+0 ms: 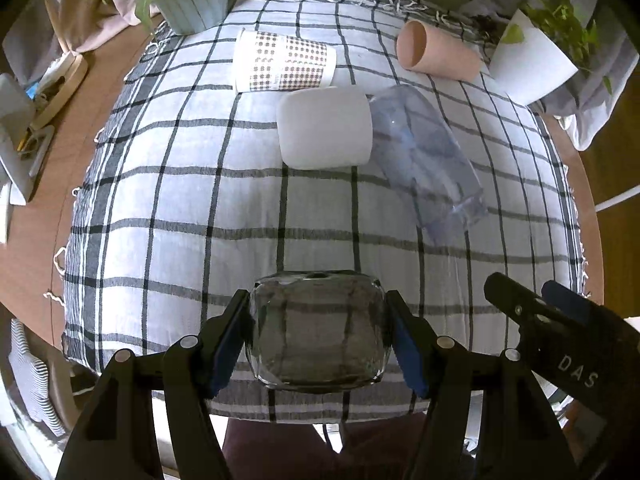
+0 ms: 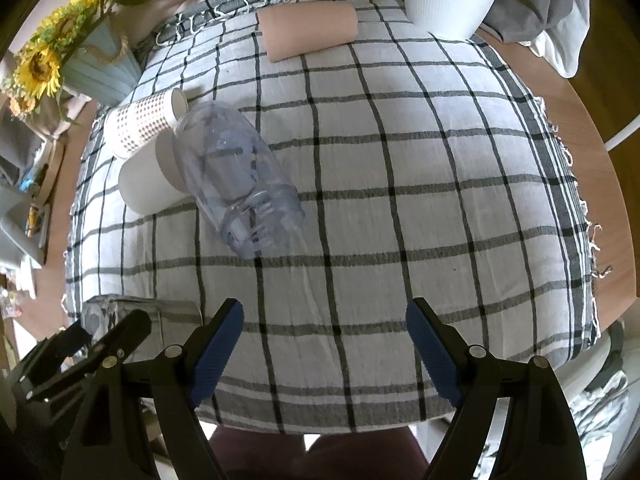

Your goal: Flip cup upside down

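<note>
Left gripper [image 1: 318, 332] clamped on glass cup [image 1: 318, 330], low over cloth [image 1: 180, 200], well short of white cup [image 1: 325, 126]. Right gripper [image 2: 324, 344] apart, empty. Slick glass, narrow pads: likely slip mid-flip.

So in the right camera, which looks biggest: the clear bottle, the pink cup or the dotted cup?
As they look in the right wrist view:
1. clear bottle, plainly biggest, though it also lies nearest the camera
2. pink cup
3. dotted cup, but the white cup hides part of it, so 2 and 3 are unsure.
</note>
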Tool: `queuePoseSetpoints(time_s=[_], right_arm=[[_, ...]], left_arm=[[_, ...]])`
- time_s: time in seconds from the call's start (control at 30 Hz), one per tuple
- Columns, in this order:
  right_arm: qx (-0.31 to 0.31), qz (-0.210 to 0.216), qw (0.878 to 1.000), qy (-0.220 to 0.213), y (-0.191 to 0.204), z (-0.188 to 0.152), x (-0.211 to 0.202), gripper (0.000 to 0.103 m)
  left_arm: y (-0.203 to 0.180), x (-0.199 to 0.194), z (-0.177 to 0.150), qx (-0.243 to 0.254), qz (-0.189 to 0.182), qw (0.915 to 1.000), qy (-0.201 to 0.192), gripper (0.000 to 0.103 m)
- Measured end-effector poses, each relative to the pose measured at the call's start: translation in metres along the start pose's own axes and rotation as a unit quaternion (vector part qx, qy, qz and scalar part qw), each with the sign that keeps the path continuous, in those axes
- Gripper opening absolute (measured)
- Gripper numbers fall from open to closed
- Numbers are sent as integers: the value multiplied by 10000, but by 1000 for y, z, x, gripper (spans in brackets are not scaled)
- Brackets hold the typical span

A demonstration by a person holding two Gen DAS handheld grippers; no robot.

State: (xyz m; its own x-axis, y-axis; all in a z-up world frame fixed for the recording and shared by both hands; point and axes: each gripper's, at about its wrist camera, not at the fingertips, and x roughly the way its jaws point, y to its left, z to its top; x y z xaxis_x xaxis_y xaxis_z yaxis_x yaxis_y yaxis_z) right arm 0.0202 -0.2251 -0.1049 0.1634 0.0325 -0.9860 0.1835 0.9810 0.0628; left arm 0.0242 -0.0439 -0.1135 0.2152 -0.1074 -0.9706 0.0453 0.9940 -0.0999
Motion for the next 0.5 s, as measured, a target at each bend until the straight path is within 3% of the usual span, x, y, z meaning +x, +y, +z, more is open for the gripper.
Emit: queuePoseSetpoints(time_s=[0.17, 0.3, 0.5], right_arm=[[-9, -95, 10000, -5, -1, -2, -2, 84], [57, -155, 9998, -60, -4, -4, -6, 84], [143, -329, 9989, -291, -8, -5, -23, 87]], left_arm=[[-5, -2, -3, 111, -74, 9999, -40, 68], [-7, -4, -3, 151, -109, 9998, -113, 84], [-10, -19, -6, 276, -23, 9991, -310, 89]])
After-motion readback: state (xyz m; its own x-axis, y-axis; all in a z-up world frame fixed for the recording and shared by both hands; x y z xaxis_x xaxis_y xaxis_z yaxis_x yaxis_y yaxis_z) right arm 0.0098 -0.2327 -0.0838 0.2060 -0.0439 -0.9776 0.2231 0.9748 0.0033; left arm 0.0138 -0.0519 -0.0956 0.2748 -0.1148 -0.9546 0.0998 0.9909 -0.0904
